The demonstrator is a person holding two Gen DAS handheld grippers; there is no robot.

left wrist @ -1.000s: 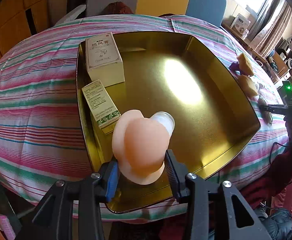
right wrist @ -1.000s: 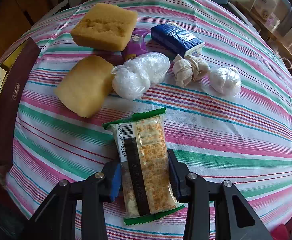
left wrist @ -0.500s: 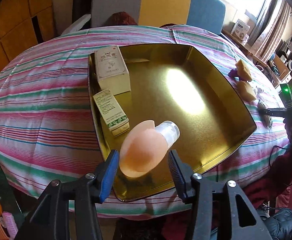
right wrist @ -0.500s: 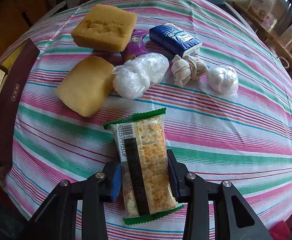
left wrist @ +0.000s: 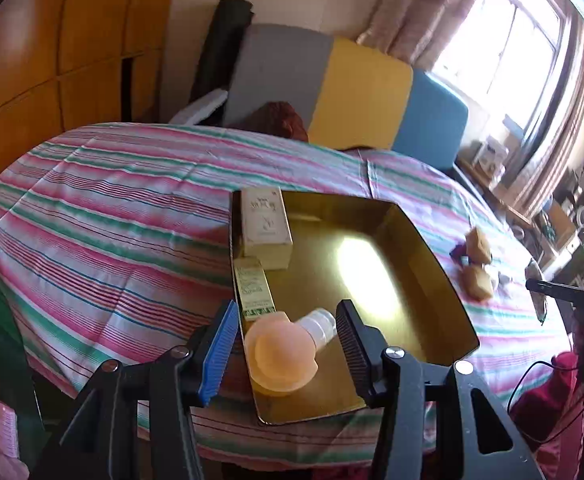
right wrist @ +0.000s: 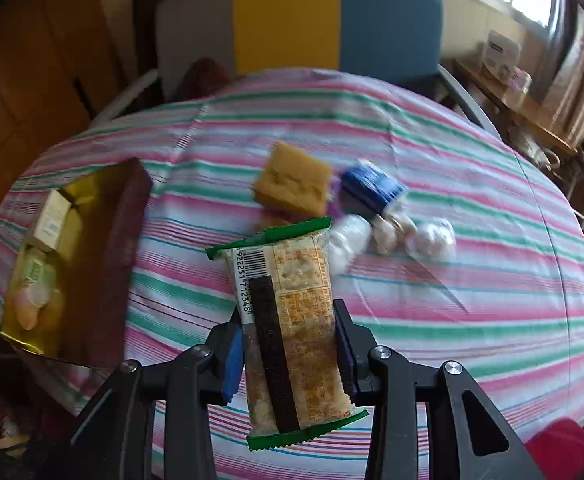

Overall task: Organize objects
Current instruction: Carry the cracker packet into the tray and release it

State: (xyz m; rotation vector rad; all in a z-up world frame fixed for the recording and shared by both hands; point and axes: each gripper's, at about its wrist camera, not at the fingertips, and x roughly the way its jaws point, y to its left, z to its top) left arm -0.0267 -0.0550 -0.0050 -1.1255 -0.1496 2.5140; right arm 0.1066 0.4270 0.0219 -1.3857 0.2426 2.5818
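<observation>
Window (left wrist: 508,52) daylight; glare on gold tray (left wrist: 444,280); right view motion-blurred.

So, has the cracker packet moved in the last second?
Yes. The cracker packet, clamped in the right tongs, has been lifted off the striped tablecloth, and now overlaps the sponge it earlier lay short of.
</observation>
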